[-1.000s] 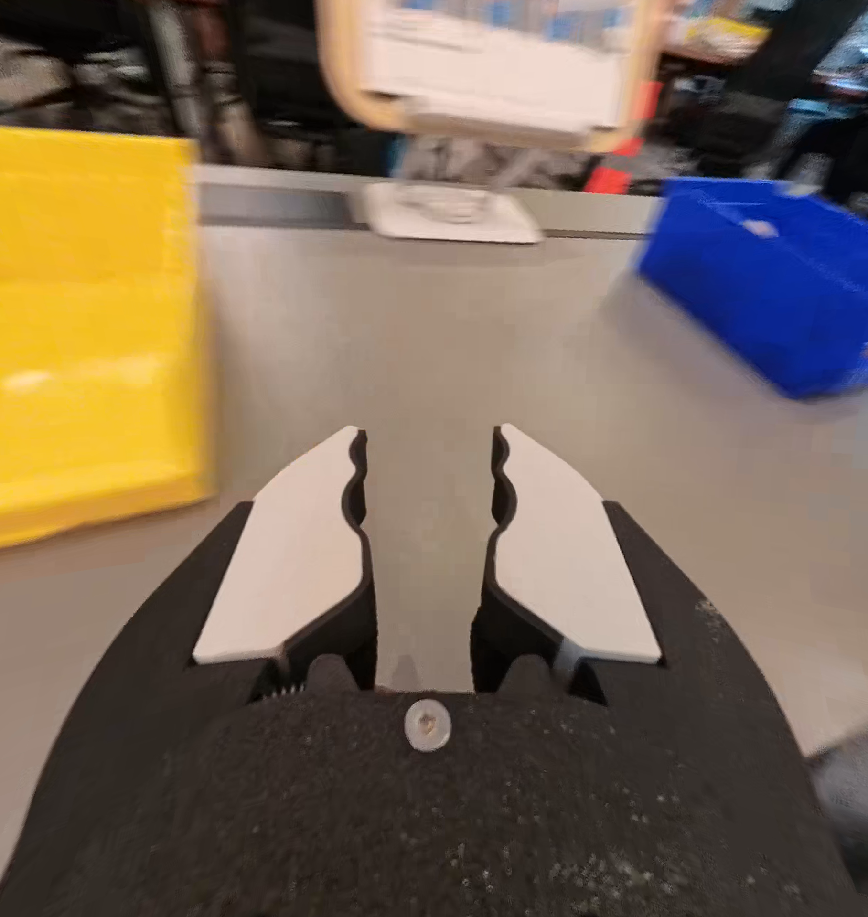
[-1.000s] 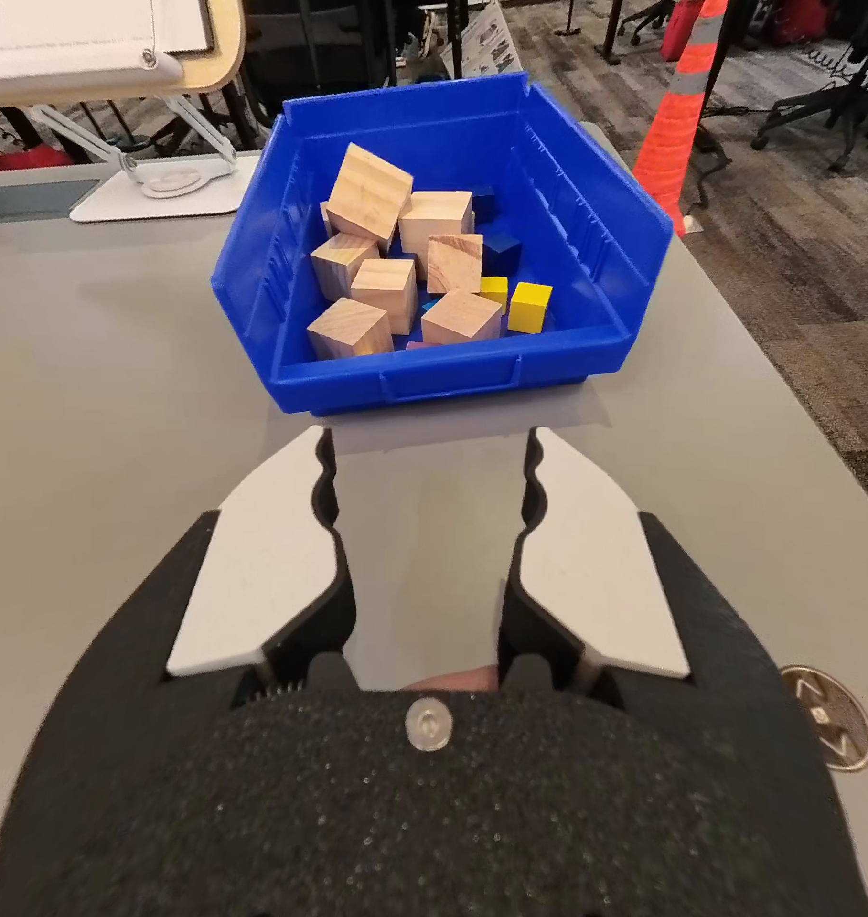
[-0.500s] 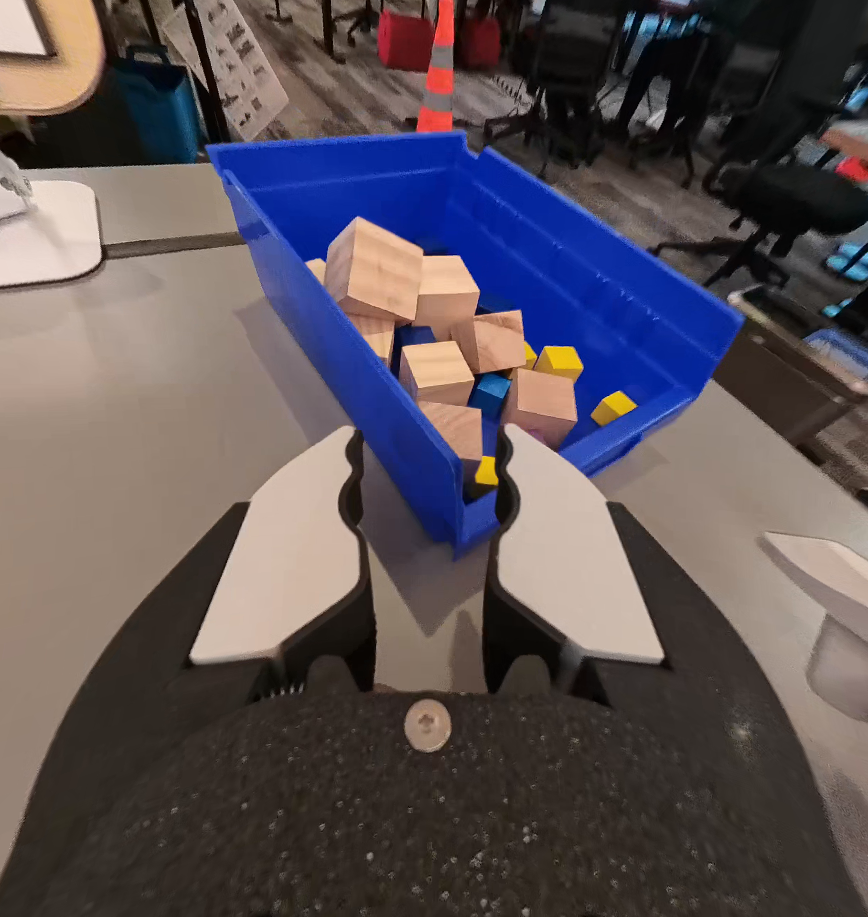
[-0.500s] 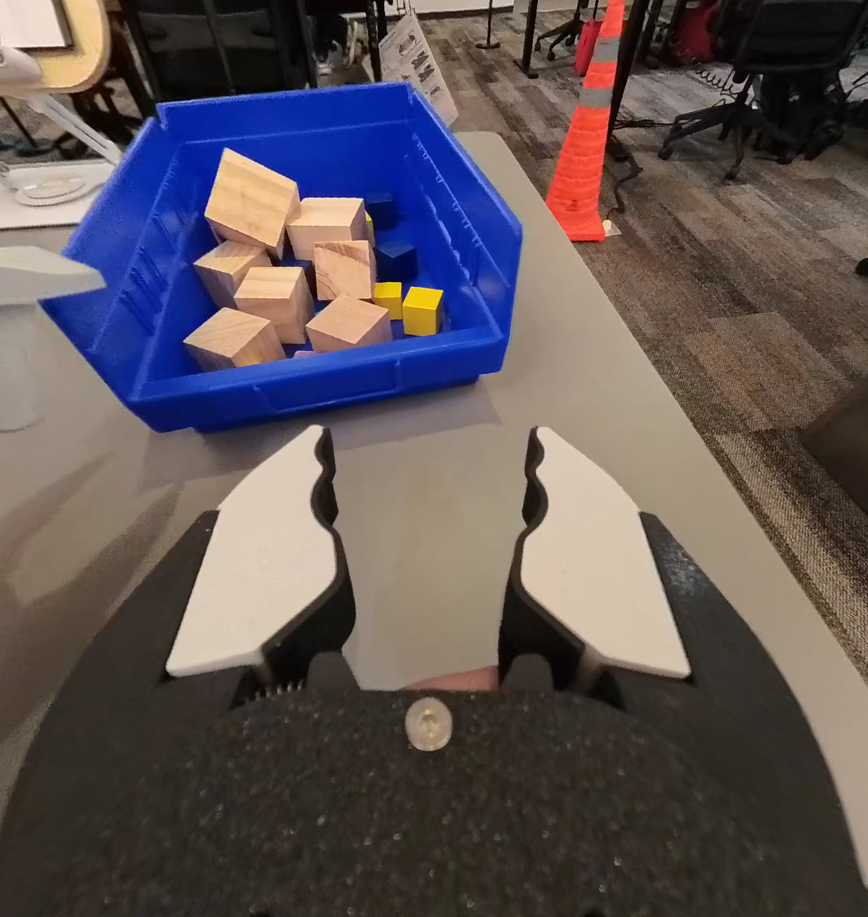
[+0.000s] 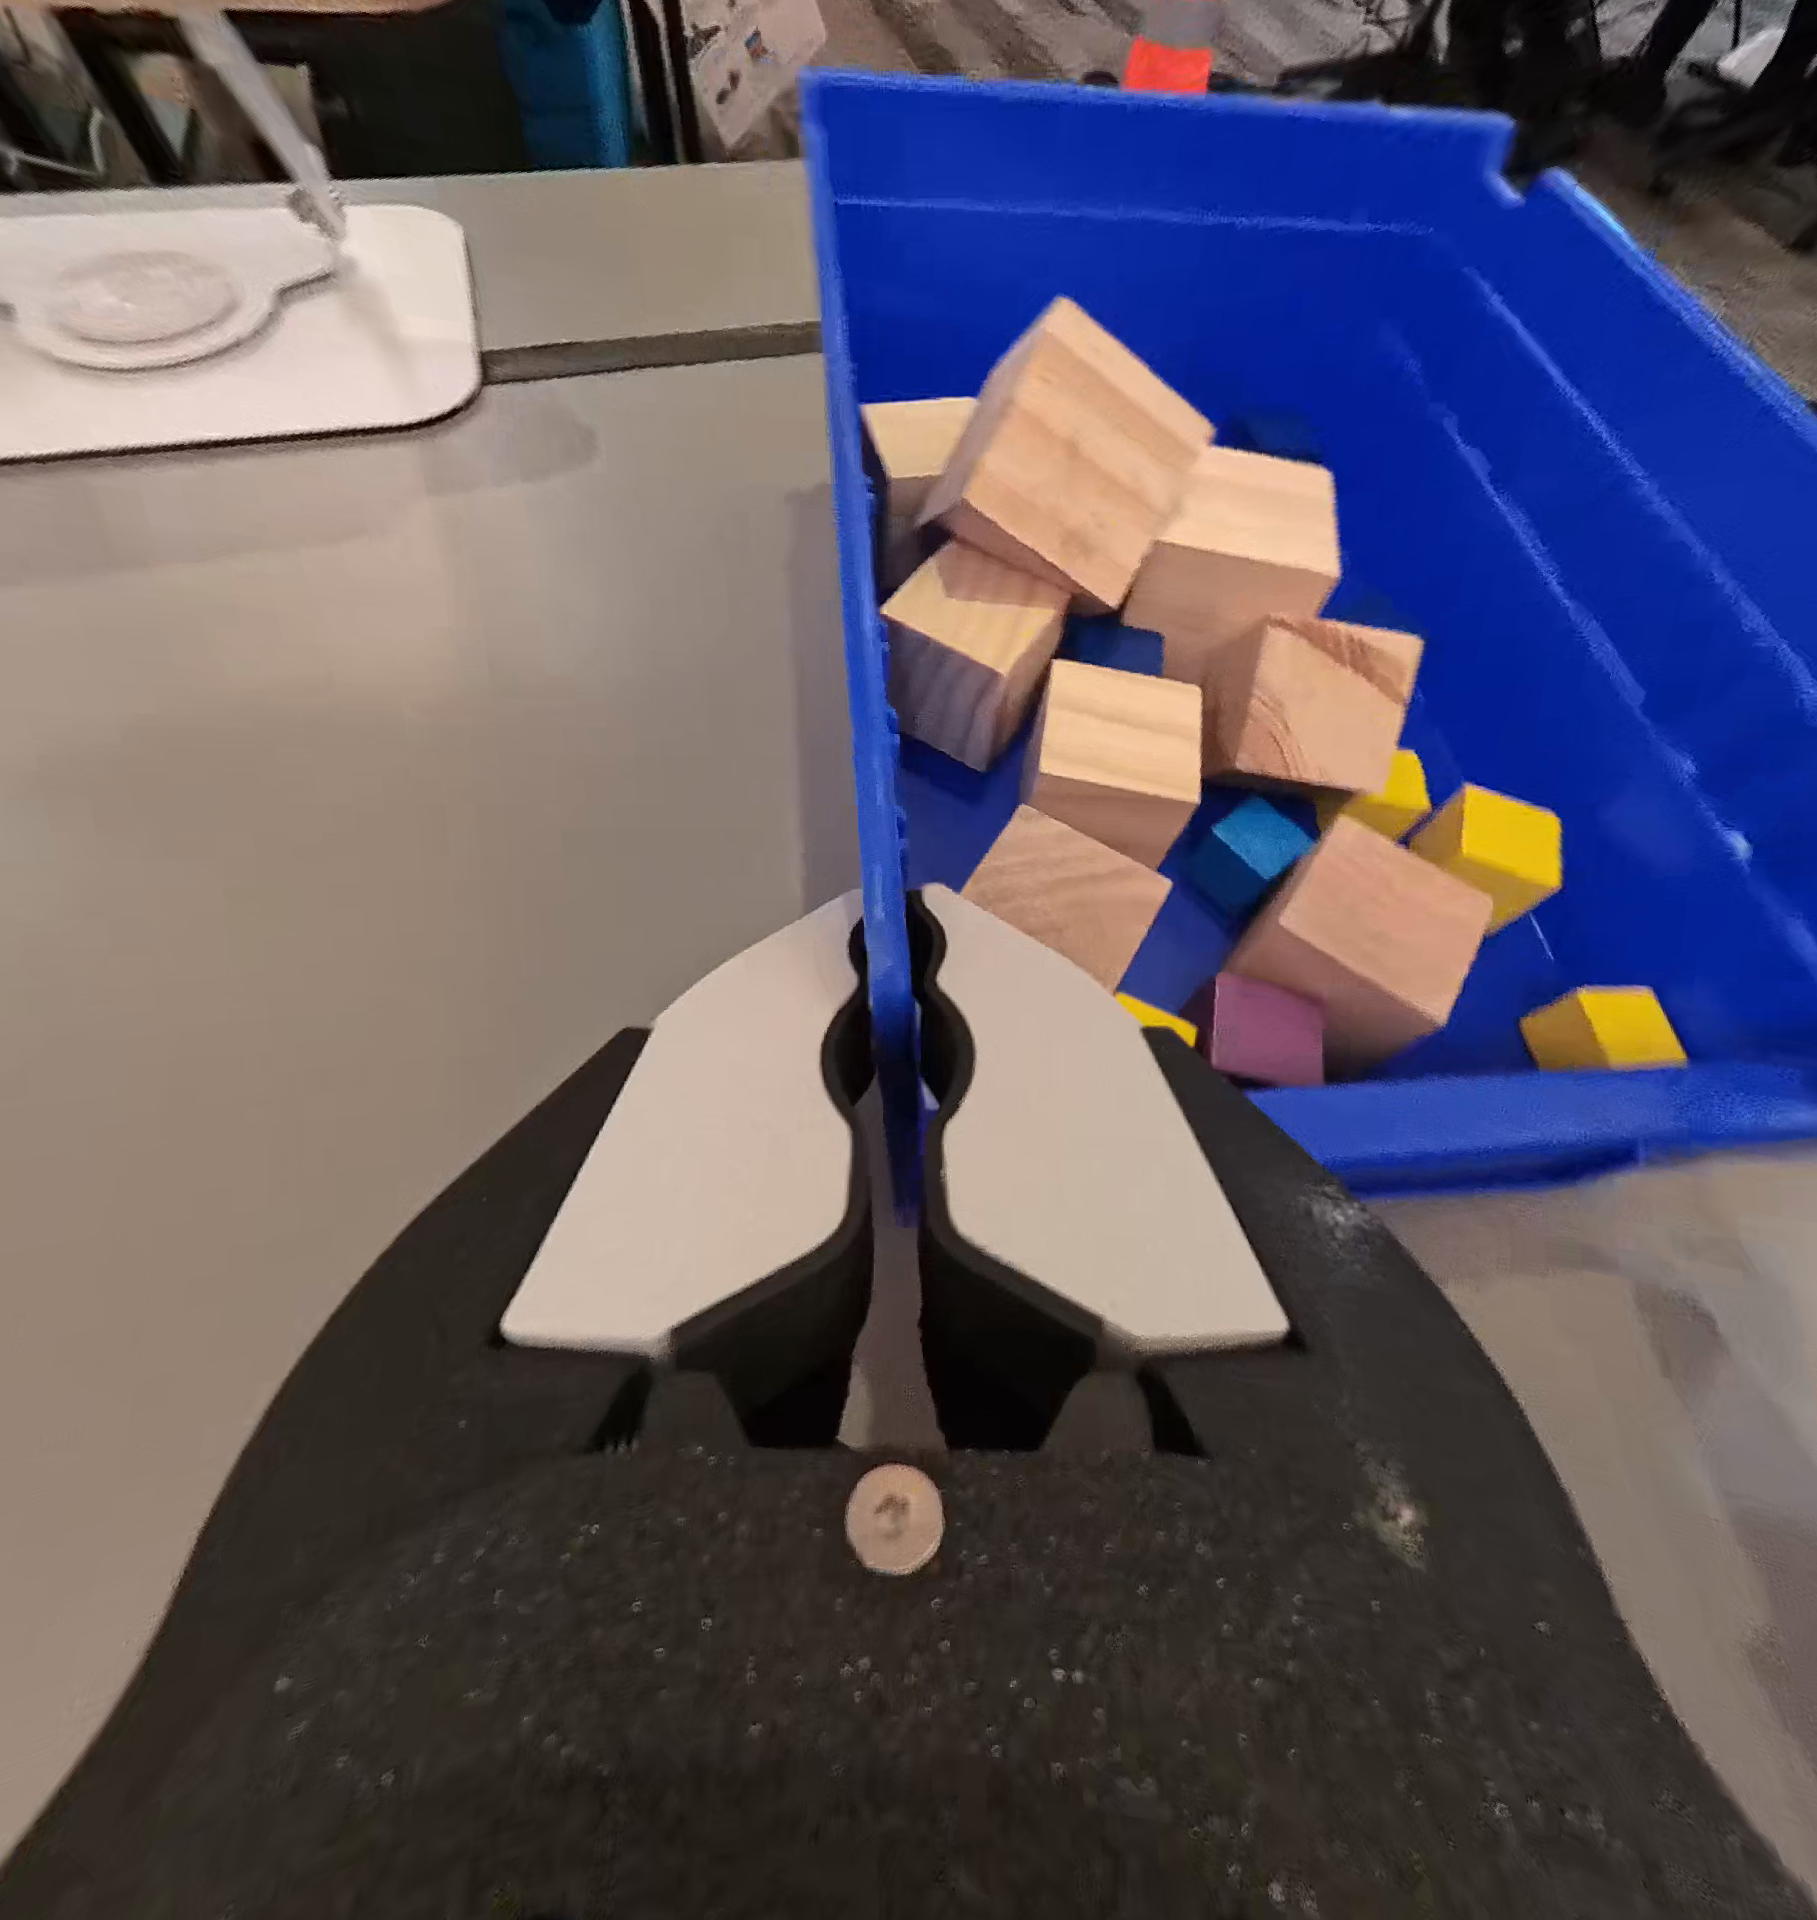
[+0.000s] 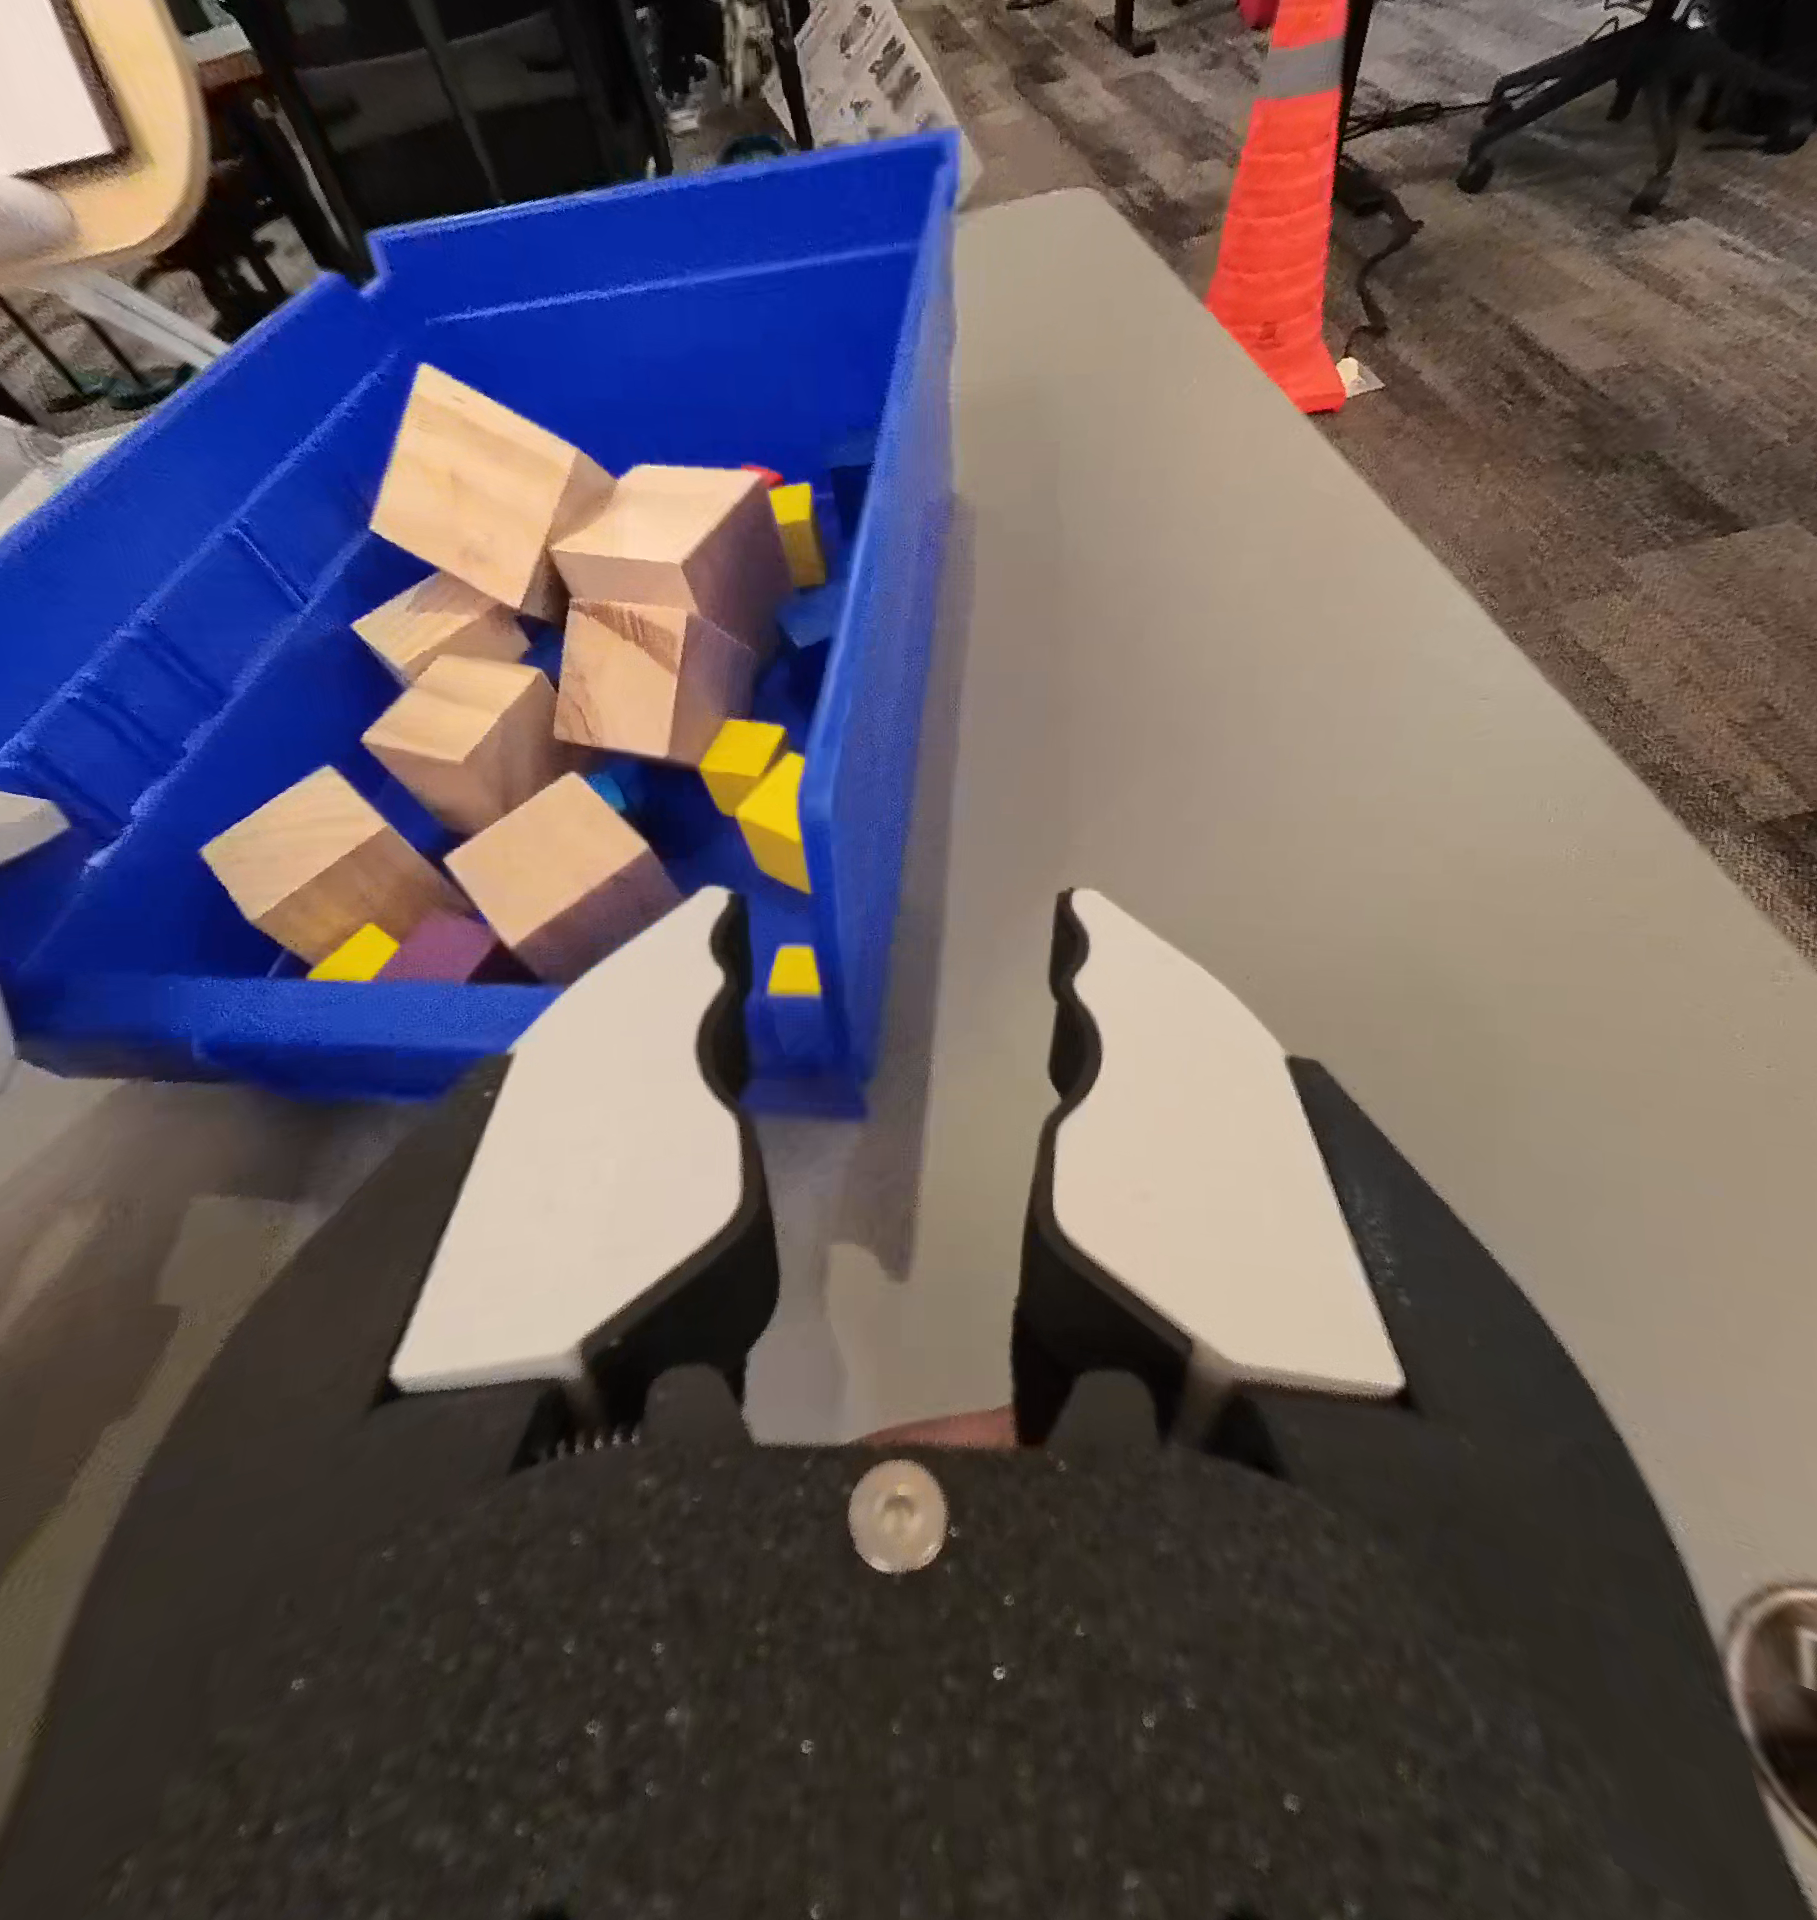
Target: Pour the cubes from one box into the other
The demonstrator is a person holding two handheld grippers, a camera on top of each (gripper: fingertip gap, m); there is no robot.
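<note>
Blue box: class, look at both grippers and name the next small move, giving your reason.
Probably slide the right gripper forward until the blue box's right wall sits between its open fingers, then close. The left gripper is already shut on the opposite wall, and the wooden cubes are piled high, so gripping both sides should steady the box for lifting.

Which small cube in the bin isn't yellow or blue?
The purple cube, alone in that colour, sits at the blue bin's near end, beside the left gripper.
</note>
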